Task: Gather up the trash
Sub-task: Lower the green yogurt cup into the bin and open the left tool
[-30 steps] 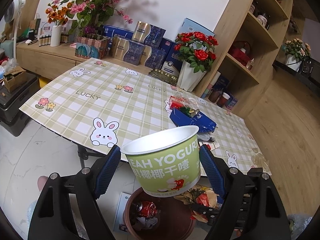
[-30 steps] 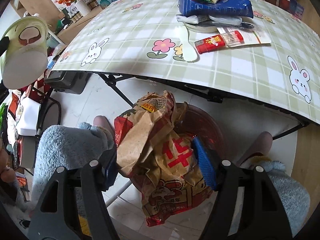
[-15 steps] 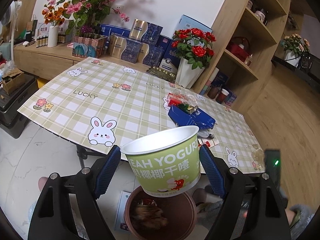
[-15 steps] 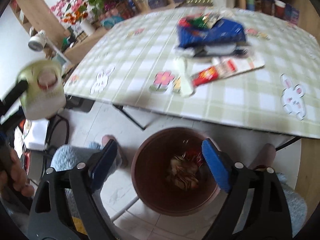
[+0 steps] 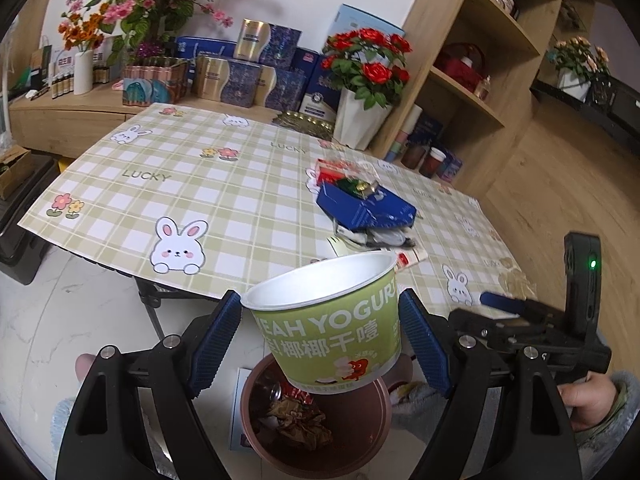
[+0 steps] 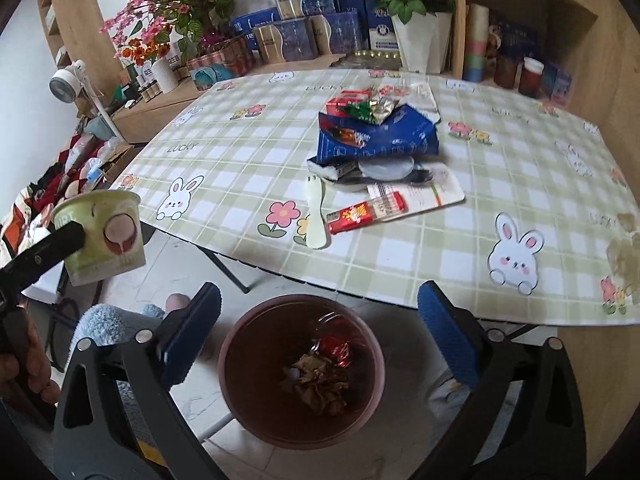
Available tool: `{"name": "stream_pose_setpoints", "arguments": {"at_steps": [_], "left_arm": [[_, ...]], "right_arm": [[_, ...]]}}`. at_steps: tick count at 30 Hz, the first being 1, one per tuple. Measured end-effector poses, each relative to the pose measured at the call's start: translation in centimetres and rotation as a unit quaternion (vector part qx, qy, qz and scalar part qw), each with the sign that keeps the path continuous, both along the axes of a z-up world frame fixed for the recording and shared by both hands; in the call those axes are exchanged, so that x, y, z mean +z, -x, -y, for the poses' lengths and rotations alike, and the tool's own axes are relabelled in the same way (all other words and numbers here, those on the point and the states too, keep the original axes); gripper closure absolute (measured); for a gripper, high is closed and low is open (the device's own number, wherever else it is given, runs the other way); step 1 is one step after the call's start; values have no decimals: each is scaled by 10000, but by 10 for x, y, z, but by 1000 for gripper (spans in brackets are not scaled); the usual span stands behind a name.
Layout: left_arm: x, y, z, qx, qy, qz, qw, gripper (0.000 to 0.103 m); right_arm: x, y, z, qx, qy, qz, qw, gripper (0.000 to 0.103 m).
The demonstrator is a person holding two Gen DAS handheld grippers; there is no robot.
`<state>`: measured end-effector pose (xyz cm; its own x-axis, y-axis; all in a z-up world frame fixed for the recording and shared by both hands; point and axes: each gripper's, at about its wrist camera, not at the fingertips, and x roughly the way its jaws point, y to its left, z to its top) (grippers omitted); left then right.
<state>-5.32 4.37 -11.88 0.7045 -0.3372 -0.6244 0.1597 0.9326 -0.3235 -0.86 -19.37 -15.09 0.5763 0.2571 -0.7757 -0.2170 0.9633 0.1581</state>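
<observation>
My left gripper (image 5: 320, 336) clamps a green yogurt cup (image 5: 326, 320) above the brown bin (image 5: 316, 436). My right gripper (image 6: 320, 340) hangs wide open, holding nothing

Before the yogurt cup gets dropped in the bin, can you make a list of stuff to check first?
1. Left gripper grips the yogurt cup on both sides: ok.
2. Cup sits above the bin: ok in the left view; true height cannot tell.
3. Bin has room: ok, only some crumpled trash at the bottom.
4. Right gripper empty and open: ok.
5. Right gripper out of the cup's way: not ok, it hangs over the bin.
6. Cup is empty: cannot tell, only part of the inside shows.
</observation>
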Motion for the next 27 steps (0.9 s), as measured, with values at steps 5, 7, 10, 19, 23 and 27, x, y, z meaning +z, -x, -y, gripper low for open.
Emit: {"name": "stream_pose_setpoints", "arguments": {"at_steps": [5, 7, 10, 19, 23, 27], "left_arm": [[-9, 0, 18, -370, -174, -212, 9989, 25], [-16, -1, 27, -514, -235, -338, 9978, 25], [-25, -2, 36, -676, -268, -524, 9960, 25], [-48, -9, 60, -1085, -532, -966, 9880, 25], [-57, -12, 67, -1211, -638, -1174, 9836, 25], [-62, -13, 68, -1160, -627, -1281, 9830, 11]], "right_arm": [[7, 4, 2, -74, 99, 165, 9998, 6], [10, 5, 7, -140, 57, 206, 9997, 6], [12, 9, 13, -236, 53, 266, 9994, 6], [12, 13, 39, -613, -18, 255, 9978, 6], [10, 13, 46, -720, -75, 217, 9971, 6], [8, 14, 47, -739, -68, 205, 9970, 6]]}}
